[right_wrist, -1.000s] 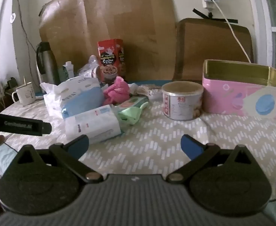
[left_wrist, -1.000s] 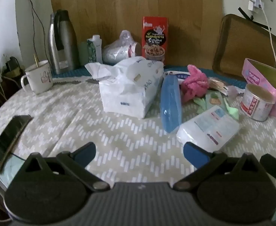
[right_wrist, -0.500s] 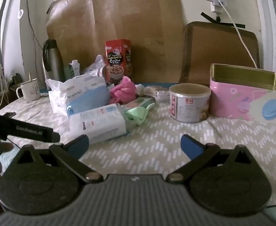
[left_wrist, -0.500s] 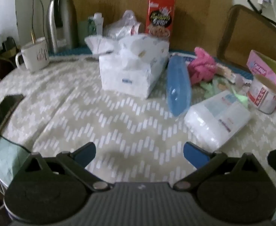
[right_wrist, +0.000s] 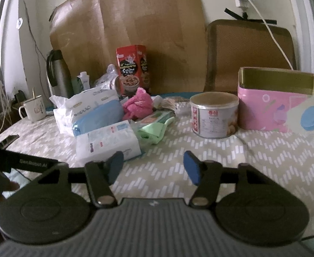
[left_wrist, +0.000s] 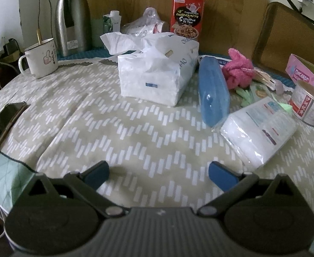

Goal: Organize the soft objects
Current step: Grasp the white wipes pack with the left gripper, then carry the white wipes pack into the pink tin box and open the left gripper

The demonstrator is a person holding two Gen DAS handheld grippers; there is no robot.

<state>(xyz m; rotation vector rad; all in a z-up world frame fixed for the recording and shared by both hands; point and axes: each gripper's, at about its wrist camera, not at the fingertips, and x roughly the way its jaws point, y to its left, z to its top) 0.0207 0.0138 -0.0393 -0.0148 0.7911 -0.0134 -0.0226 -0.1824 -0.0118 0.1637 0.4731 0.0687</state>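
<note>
Soft items lie in a cluster on the patterned tablecloth [left_wrist: 135, 132]: a white tissue pack [left_wrist: 157, 77], a blue pack [left_wrist: 213, 92], a white wipes pack [left_wrist: 257, 132], a pink fluffy cloth [left_wrist: 239, 70] and a green cloth [right_wrist: 154, 130]. My left gripper [left_wrist: 158, 174] is open and empty, low over bare cloth in front of them. My right gripper [right_wrist: 153, 167] is open and empty, its left fingertip [right_wrist: 115, 167] just in front of the wipes pack [right_wrist: 107, 141]. The tissue pack [right_wrist: 86, 107], blue pack [right_wrist: 99, 117] and pink cloth [right_wrist: 138, 105] also show there.
An open pink tin box [right_wrist: 283, 105] and a round can [right_wrist: 213, 114] stand at the right. A mug [left_wrist: 40, 59], steel flask [left_wrist: 73, 19], small carton [left_wrist: 112, 22], plastic bag [left_wrist: 144, 24] and red snack box [left_wrist: 187, 15] line the back. A phone [left_wrist: 0, 126] lies at the left edge.
The left gripper has tilted down and moved closer to the packs. The right gripper's fingers have closed partway and it has moved toward the wipes pack.
</note>
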